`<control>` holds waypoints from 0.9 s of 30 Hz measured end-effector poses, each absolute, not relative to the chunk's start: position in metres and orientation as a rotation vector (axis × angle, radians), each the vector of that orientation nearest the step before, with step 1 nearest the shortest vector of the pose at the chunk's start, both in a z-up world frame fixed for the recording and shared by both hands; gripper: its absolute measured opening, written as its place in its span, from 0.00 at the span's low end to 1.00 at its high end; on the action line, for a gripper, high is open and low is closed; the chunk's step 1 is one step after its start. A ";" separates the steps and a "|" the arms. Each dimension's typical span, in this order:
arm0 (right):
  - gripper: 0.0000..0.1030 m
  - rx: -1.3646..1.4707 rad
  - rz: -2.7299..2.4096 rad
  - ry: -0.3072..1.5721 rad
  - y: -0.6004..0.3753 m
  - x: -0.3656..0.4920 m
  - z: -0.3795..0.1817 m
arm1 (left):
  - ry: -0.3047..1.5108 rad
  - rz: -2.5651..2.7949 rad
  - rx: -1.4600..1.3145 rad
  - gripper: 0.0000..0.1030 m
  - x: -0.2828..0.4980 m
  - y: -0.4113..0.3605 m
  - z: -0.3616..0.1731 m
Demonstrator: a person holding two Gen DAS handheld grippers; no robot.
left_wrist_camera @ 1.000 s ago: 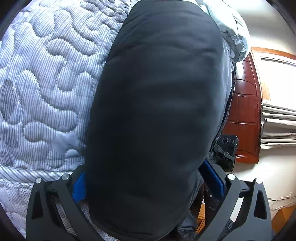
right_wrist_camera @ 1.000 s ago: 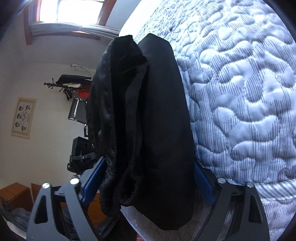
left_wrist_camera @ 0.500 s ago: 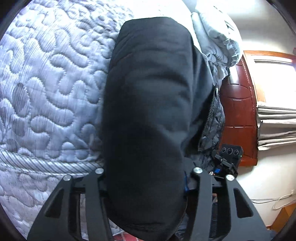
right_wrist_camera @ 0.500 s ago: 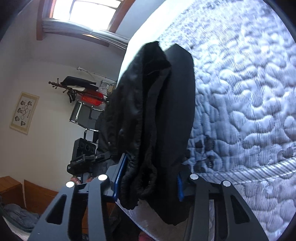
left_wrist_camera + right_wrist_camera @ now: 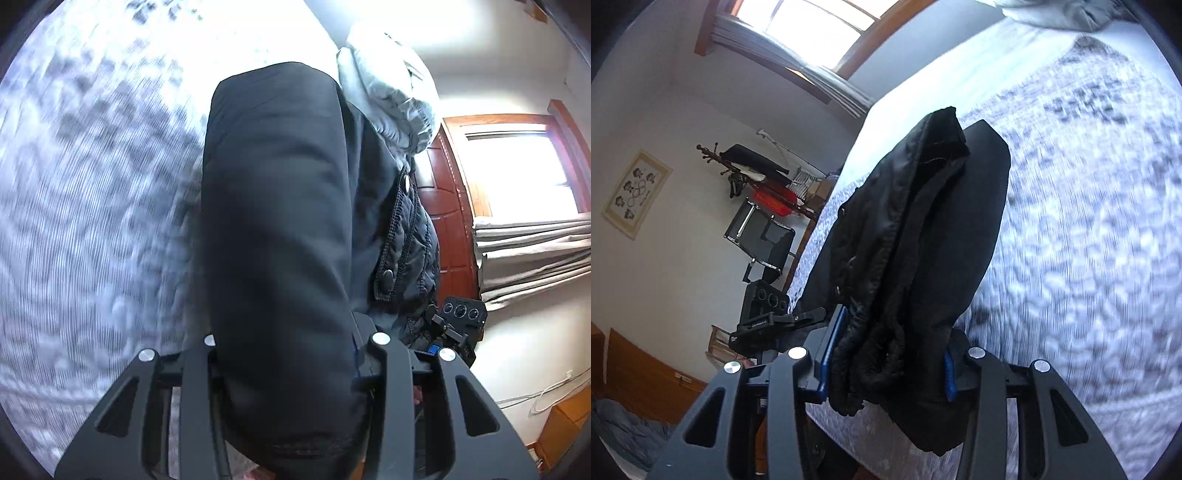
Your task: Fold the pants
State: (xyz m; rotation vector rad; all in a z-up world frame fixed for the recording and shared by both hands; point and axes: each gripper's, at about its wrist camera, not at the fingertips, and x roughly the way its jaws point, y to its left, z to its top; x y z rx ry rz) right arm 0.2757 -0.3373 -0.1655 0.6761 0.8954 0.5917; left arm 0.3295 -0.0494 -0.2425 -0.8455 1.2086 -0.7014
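Black fabric fills the middle of both wrist views: the pants [image 5: 280,236], folded into a thick, padded bundle, lie over the near edge of the quilted bed [image 5: 92,221] and run away from the cameras across it. The left gripper [image 5: 286,350] has just been closing, and its jaws now clench the smooth, rounded end of the pants, whose matte cloth bulges out above and below the grip. Its dark plastic fingers [image 5: 388,373] press into the fabric on either side, with silver screw heads on top. The right gripper [image 5: 886,354] has closed as well and grasps the other end of the pants [image 5: 923,258], where the layers show as a crinkled, gathered edge with a bunched, ribbed hem beside a flat, smooth panel. Blue pads [image 5: 831,354] line the inner faces of its fingers and bite into the cloth.

The bed has a pale blue-white quilt stitched in winding, raised curves with fine ribbing; its surface is blurred in both views. At the far end of the bed, beyond the pants, lies a puffy light grey duvet [image 5: 391,99]. Just beside the pants, on the side away from the bed, a dark quilted jacket [image 5: 410,240] with snap buttons and a zip hangs near a reddish wooden door [image 5: 447,206].
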 end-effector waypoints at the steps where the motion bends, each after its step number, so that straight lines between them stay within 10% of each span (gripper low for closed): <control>1: 0.43 0.674 0.597 0.891 -0.338 0.287 -0.162 | 1.197 -0.700 -0.838 0.36 0.337 -0.049 -0.238; 27: 0.46 0.829 0.594 1.055 -0.356 0.440 -0.285 | 1.168 -0.561 -0.739 0.50 0.447 -0.024 -0.283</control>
